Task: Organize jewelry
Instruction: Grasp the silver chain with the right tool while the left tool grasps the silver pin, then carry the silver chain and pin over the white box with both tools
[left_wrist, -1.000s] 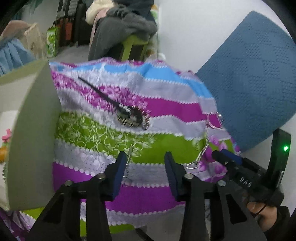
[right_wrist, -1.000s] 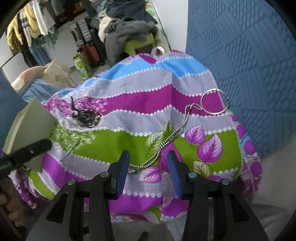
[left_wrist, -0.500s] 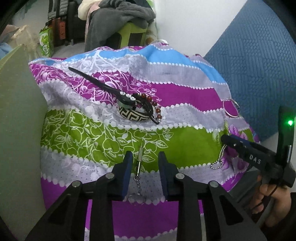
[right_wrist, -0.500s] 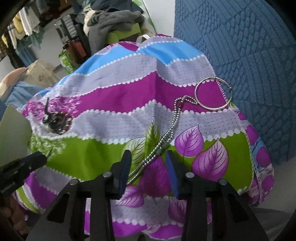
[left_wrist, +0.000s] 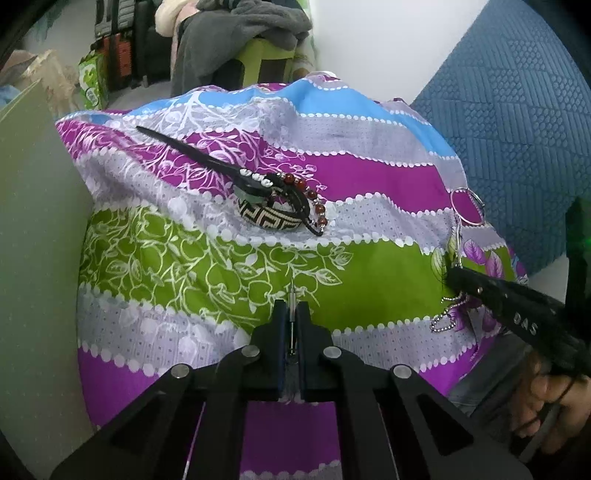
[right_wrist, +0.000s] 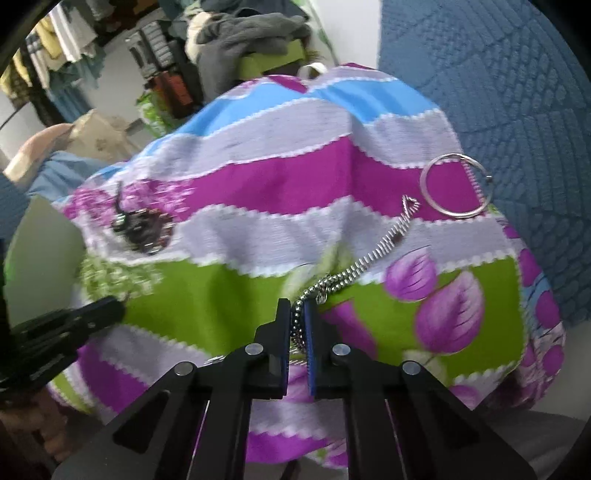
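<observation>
Jewelry lies on a striped purple, green and grey cloth (left_wrist: 369, 177). My left gripper (left_wrist: 291, 314) is closing tight on a thin silver pin with a fine chain (left_wrist: 292, 295), and the pads press it. Beyond it rest a black hair stick (left_wrist: 192, 155), a patterned bangle (left_wrist: 267, 218) and red beads (left_wrist: 312, 194). My right gripper (right_wrist: 298, 314) is closing tight on the near end of a silver ball chain (right_wrist: 369, 258) that runs to a key ring (right_wrist: 456, 186). Seen from the left wrist, the right gripper (left_wrist: 458, 277) sits on that chain (left_wrist: 448, 321).
A pale green board (left_wrist: 33, 258) stands along the cloth's left side. A blue textured cushion (left_wrist: 517, 129) leans at the right. Behind are a green stool with grey clothes (left_wrist: 258, 33) and bags on the floor. A hand (left_wrist: 554, 398) holds the right gripper.
Both grippers came down onto the cloth and shut, the left on the silver pin, the right on the ball chain's near end. The chain has been tugged slightly.
</observation>
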